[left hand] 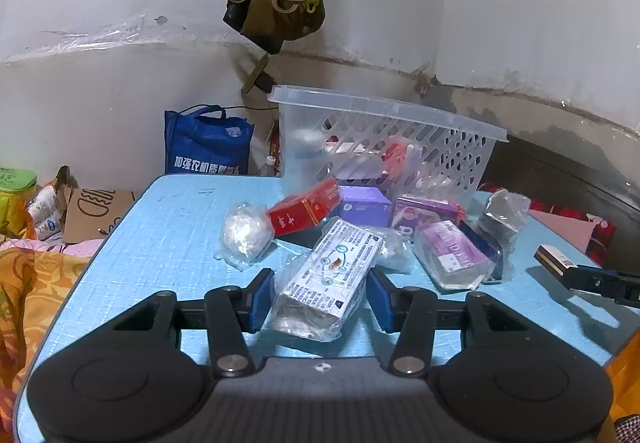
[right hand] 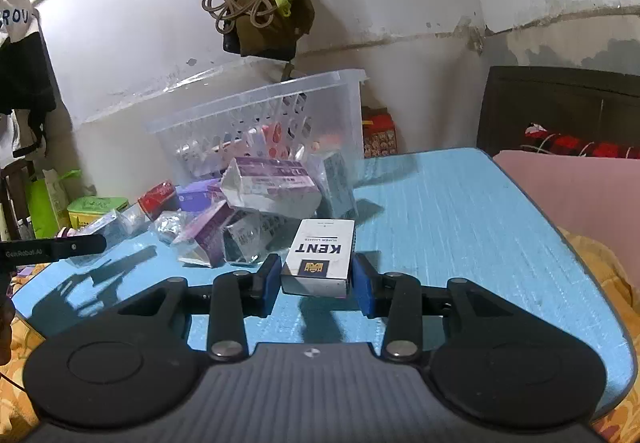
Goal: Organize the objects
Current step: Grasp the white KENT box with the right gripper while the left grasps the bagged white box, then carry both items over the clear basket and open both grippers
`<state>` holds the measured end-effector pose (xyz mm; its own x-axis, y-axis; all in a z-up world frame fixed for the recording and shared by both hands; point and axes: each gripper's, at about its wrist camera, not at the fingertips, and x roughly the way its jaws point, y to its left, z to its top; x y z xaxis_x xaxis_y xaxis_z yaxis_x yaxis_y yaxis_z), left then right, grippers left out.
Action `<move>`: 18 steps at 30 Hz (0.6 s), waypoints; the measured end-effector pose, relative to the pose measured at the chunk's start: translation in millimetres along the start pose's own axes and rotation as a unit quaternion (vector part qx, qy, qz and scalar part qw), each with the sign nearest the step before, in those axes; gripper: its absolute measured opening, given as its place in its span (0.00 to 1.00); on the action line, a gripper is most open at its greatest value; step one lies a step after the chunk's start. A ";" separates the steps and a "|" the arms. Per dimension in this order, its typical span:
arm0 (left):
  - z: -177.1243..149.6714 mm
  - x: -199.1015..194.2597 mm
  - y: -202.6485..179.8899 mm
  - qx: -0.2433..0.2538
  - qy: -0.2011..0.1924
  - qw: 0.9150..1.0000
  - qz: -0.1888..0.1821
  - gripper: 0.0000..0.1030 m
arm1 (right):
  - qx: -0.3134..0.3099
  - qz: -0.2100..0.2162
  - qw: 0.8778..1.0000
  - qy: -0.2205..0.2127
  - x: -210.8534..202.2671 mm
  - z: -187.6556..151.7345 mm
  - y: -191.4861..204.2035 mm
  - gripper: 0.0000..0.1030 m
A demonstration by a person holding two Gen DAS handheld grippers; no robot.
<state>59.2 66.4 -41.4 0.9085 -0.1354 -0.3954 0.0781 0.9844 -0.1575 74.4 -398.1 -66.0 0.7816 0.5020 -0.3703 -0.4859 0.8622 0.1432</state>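
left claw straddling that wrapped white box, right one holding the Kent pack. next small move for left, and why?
Probably close the left claw on the wrapped white box: its pads sit open on either side with gaps showing, the box lies flat on the blue table, and the basket stands just behind.

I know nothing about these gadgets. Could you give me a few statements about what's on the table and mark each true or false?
1. The right tongs grip a white Kent box. True.
2. The left tongs are clamped tight on a red box. False: they are open around a wrapped white box; the red box lies farther off.
3. The clear basket is empty. False: packets show inside.
4. The tabletop is light blue. True.
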 end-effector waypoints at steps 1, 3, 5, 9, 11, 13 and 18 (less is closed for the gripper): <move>-0.2 -0.8 -0.2 -0.002 -0.001 1.000 -0.001 0.52 | 0.000 0.001 1.000 -0.002 -0.7 0.2 0.8 0.41; -1.0 -2.5 -0.9 -0.004 -0.003 1.000 -0.003 0.52 | 0.000 0.002 1.000 -0.006 -2.2 0.4 1.9 0.41; -1.4 -3.8 -1.8 -0.004 -0.004 1.000 -0.005 0.52 | -0.001 0.002 1.000 -0.008 -2.8 0.6 2.9 0.41; -1.3 -6.6 -4.9 -0.006 -0.007 1.000 -0.006 0.52 | 0.000 0.005 1.000 -0.011 -4.5 1.3 2.7 0.41; -1.1 -8.8 -5.3 -0.010 -0.011 1.000 -0.009 0.52 | 0.001 0.007 1.000 -0.012 -5.7 2.5 2.7 0.41; -0.6 -11.1 -6.3 -0.010 -0.016 1.000 -0.008 0.52 | -0.001 0.006 1.000 -0.016 -7.8 3.7 3.8 0.41; 0.1 -12.6 -7.8 -0.011 -0.023 1.000 -0.010 0.52 | -0.004 0.006 1.000 -0.022 -8.1 6.9 5.8 0.41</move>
<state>47.2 60.5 -35.1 0.9247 -0.1491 -0.3503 0.0880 0.9789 -0.1843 68.0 -396.6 -55.8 0.7924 0.5143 -0.3279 -0.4979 0.8560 0.1392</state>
